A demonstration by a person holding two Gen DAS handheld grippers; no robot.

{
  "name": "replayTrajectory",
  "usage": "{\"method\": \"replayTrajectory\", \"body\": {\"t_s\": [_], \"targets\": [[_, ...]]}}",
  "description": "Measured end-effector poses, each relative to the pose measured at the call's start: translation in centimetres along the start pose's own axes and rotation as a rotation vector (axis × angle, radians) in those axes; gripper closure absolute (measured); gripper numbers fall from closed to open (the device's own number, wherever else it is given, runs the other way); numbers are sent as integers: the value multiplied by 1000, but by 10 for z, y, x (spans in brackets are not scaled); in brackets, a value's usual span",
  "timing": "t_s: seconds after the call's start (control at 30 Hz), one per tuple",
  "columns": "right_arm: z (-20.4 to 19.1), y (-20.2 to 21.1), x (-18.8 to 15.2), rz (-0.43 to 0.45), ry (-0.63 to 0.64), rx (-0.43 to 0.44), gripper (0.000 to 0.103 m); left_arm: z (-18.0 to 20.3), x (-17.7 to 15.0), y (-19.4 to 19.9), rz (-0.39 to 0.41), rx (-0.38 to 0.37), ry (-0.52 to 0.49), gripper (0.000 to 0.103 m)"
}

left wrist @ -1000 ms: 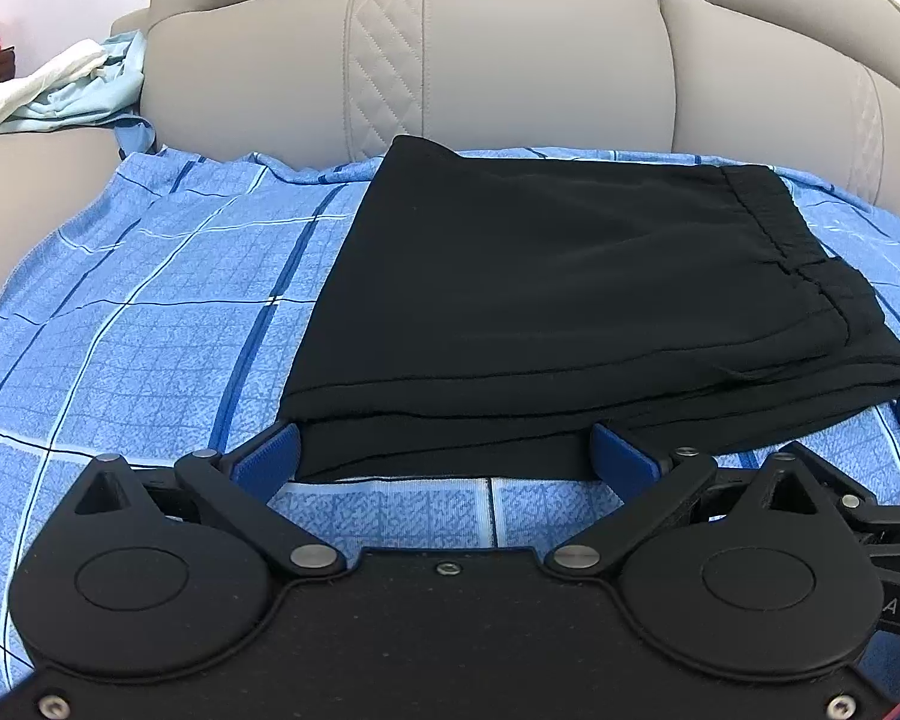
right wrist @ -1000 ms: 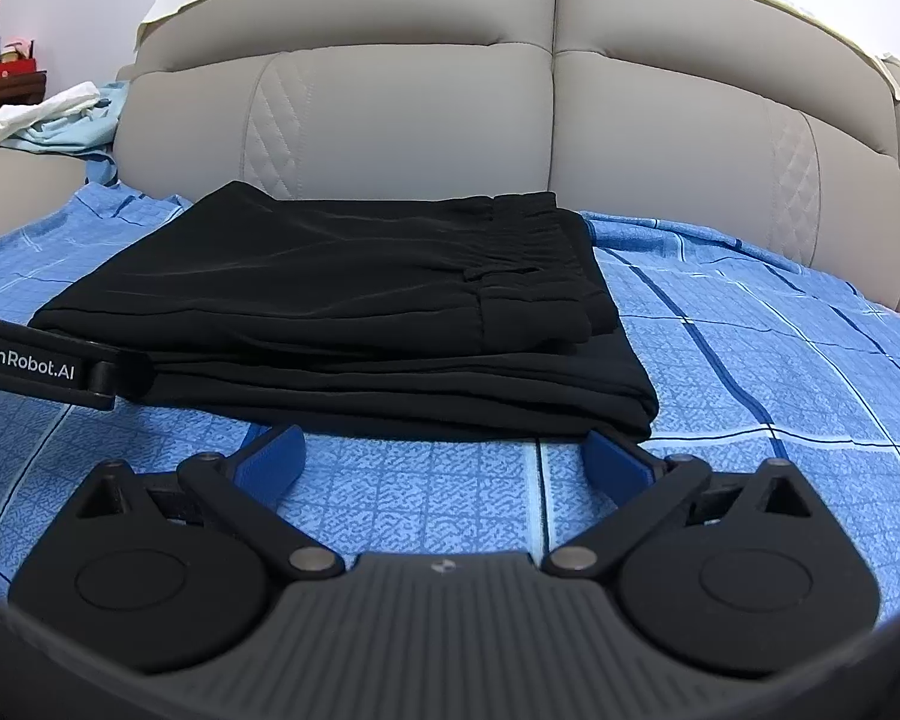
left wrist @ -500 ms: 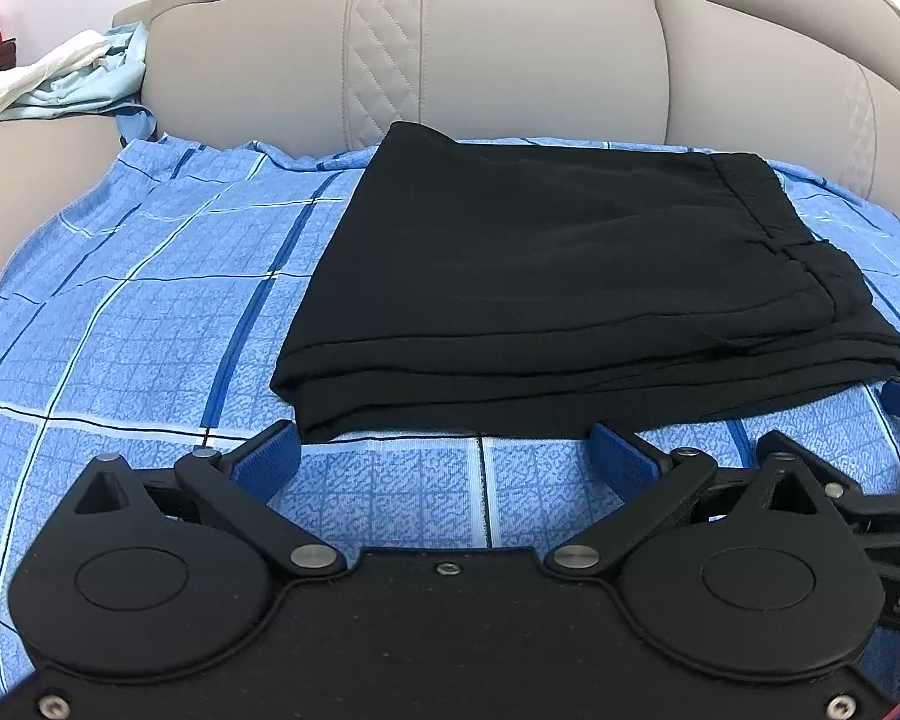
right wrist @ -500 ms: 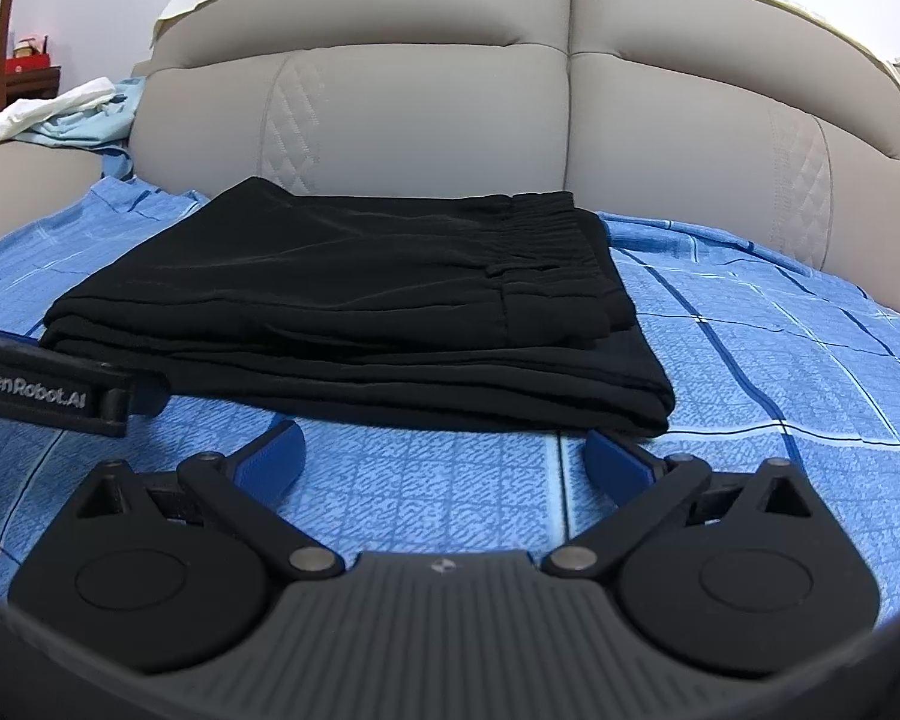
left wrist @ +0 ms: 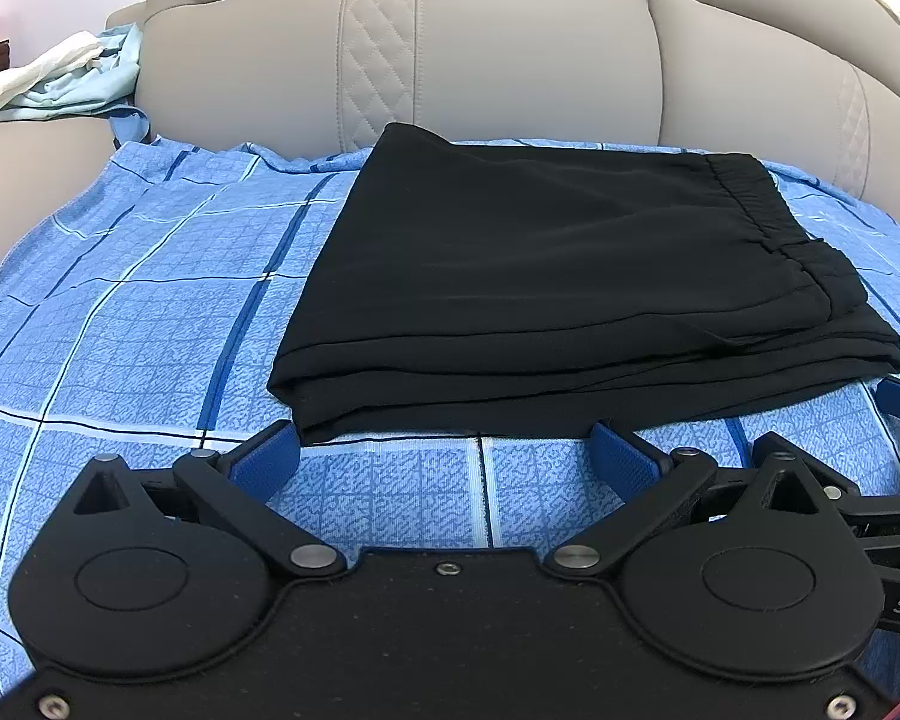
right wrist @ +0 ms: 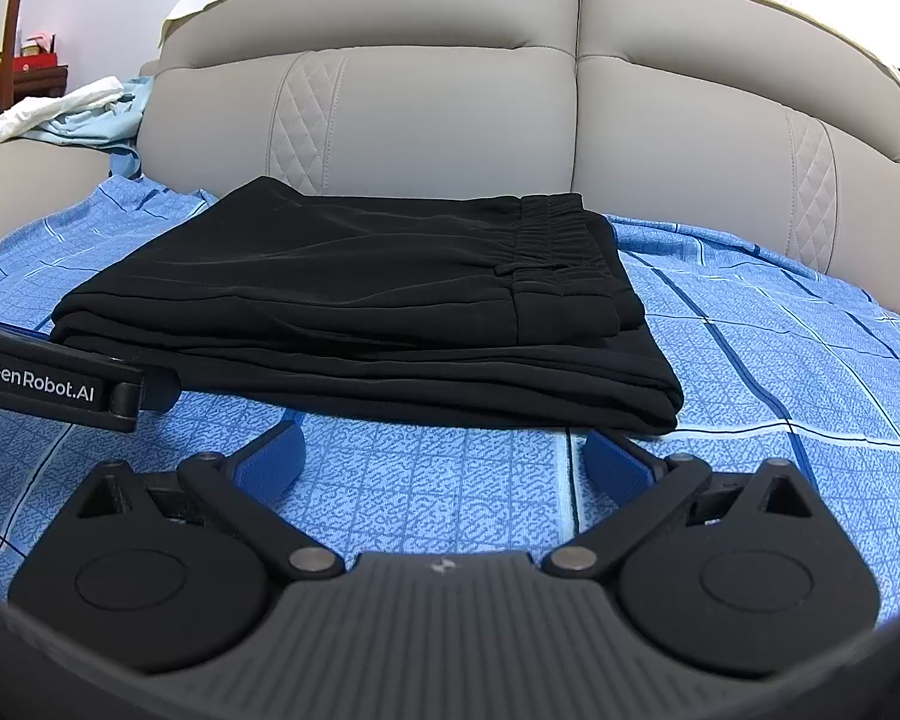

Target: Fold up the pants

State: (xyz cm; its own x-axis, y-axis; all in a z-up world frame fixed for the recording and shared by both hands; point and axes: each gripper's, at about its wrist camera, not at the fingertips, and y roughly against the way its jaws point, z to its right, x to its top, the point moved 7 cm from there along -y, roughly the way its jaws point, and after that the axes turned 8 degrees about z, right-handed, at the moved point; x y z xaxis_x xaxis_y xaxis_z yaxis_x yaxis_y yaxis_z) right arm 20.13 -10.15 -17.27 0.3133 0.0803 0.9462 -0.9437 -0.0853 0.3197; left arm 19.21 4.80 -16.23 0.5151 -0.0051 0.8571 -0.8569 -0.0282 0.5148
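both grippers have pulled back from the pants (left wrist: 558, 276) since a moment ago, so the black edge now lies a little in front of them, not between the fingers. the left gripper (left wrist: 444, 450) and the right gripper (right wrist: 444, 450) are wide open and hold nothing. i think the folding is done. the pants sit in a flat, neat stack on the blue checked sheet (left wrist: 120, 300) of the bed, with the waistband (right wrist: 546, 240) on top.
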Motion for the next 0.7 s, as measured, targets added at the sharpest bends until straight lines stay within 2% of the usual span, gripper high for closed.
{"method": "replayTrajectory", "body": {"t_s": [0.7], "targets": [[0,0,0,1,1,1,0,-1,1,-1,-4,-6,0,0]]}}
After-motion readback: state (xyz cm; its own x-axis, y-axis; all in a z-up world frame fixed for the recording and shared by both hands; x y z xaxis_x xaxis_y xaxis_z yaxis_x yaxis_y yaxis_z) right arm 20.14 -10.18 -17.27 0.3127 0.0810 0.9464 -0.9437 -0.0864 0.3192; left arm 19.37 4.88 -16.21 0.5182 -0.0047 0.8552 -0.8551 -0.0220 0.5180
